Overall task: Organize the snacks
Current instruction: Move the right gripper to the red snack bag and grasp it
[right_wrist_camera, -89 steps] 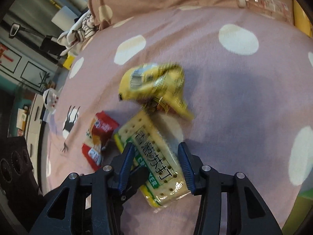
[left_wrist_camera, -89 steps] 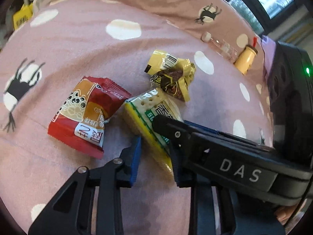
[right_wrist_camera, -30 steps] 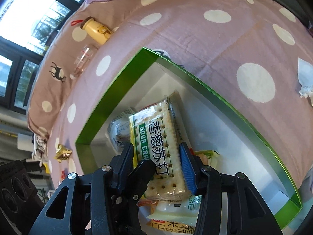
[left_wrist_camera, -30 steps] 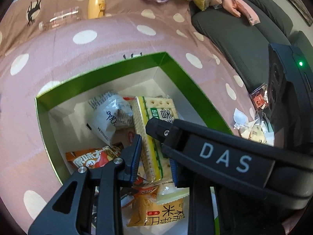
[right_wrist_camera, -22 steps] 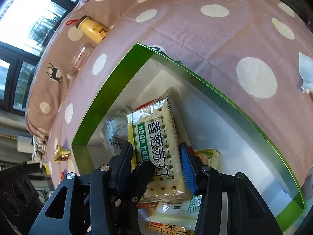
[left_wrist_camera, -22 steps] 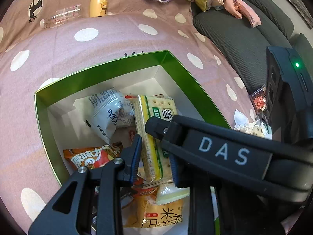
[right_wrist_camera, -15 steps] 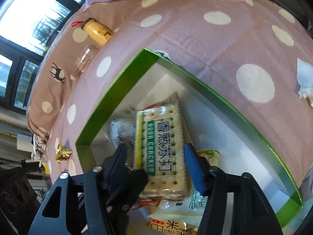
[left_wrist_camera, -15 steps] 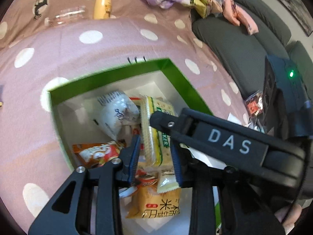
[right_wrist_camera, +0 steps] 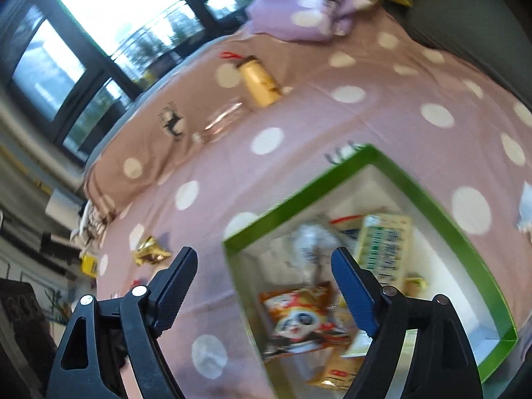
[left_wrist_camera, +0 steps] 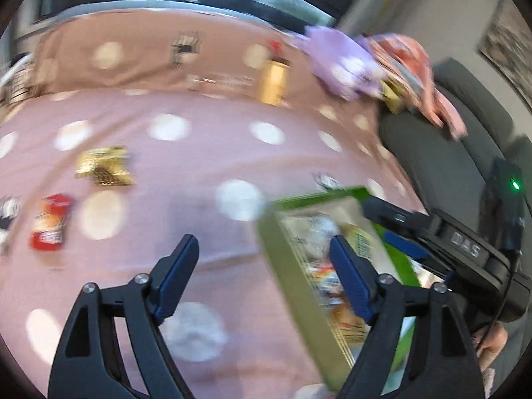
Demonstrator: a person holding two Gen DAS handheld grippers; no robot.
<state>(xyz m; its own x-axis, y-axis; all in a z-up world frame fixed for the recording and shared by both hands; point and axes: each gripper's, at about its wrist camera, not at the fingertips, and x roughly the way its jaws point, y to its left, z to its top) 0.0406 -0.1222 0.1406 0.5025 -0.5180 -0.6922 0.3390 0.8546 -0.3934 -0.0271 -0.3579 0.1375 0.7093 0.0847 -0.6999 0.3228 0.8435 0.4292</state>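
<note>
Blurred snack packets [right_wrist_camera: 301,319] in green box [right_wrist_camera: 429,196]

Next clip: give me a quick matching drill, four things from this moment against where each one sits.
Things:
1. soda cracker pack
2. gold wrapper snack
3. red snack packet
4. yellow bottle

Places:
A. on the bedspread, out in the open, just behind the red packet
B. at the far edge of the bedspread, beside a clear bottle
C. inside the green box
D. on the bedspread, nearest the left edge of the left wrist view

Pairs: 1-C, 2-A, 3-D, 4-B
</note>
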